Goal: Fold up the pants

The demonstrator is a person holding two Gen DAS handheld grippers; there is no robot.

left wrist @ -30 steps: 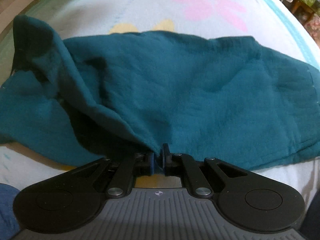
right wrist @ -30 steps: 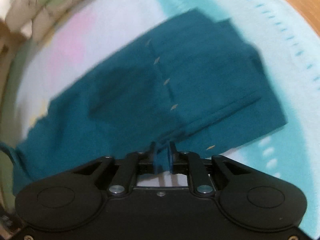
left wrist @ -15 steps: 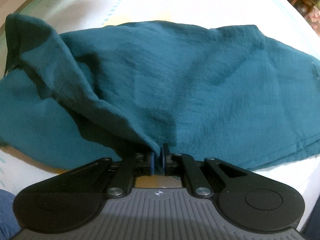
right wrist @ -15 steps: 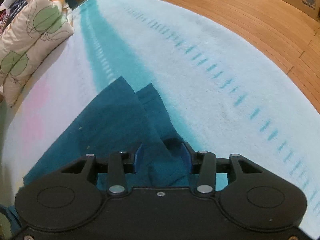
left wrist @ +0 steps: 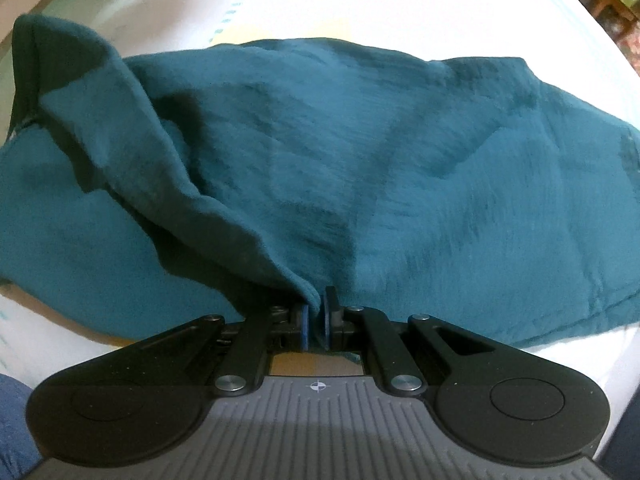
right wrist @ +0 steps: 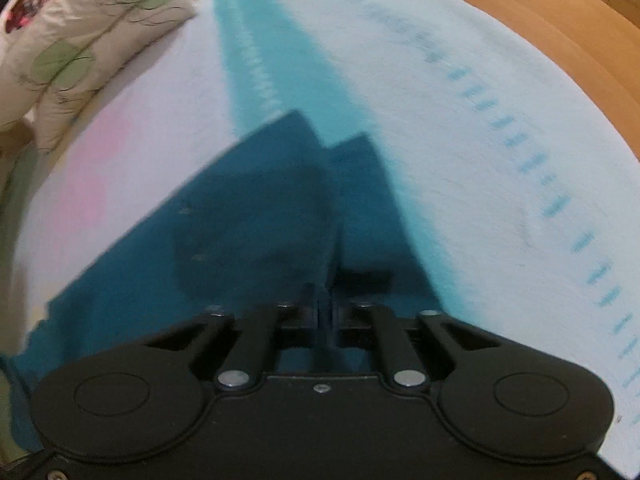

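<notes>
1. Left wrist view has the teal pants spread across the middle of the frame on a bed with a pale printed cover; a doubled-over flap rises at the upper left.
2. They look soft, light and limp: the cloth creases and sags wherever it is unsupported, so I judge it will droop between two holds and needs a pinch at edges or corners.
3. Left gripper sits at the lower centre, its jaws nearly closed, pinching the near hem fold between blue pads.
4. Right wrist view shows the pants as a wedge in the lower centre; the right gripper has its jaws drawn together on a ridge of cloth.
5. Beyond lie a leaf-print pillow at the upper left and wooden floor at the upper right.
</notes>
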